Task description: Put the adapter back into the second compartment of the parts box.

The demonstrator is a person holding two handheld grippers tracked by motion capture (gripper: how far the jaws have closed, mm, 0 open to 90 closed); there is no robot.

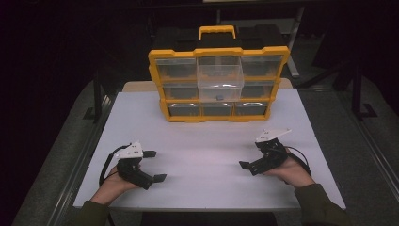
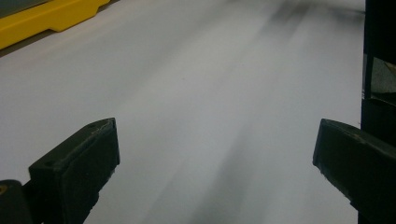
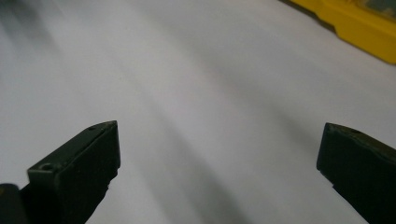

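left gripper (image 1: 155, 165): jaws wide, nothing in them, low over table (image 1: 202, 155)
right gripper (image 1: 251, 155): same deal, wide and empty
organizer (image 1: 218, 84): yellow, upright at far edge, middle drawer (image 1: 220, 84) sticking out

Tongs (image 2: 215, 158) spread wide over white table (image 2: 201, 93) — yellow organizer (image 2: 42, 18) far left.

The table top (image 1: 207, 155), filling the middle of the frame, looks like smooth, matt white board. At upper centre the organizer (image 1: 217, 52) has a glossy yellow plastic frame and clear plastic drawers (image 1: 220, 77). The left gripper (image 1: 155, 165) and right gripper (image 1: 250, 158), low in the frame, have matt black plastic jaws, faintly scuffed at the edges, under pale grey plates.
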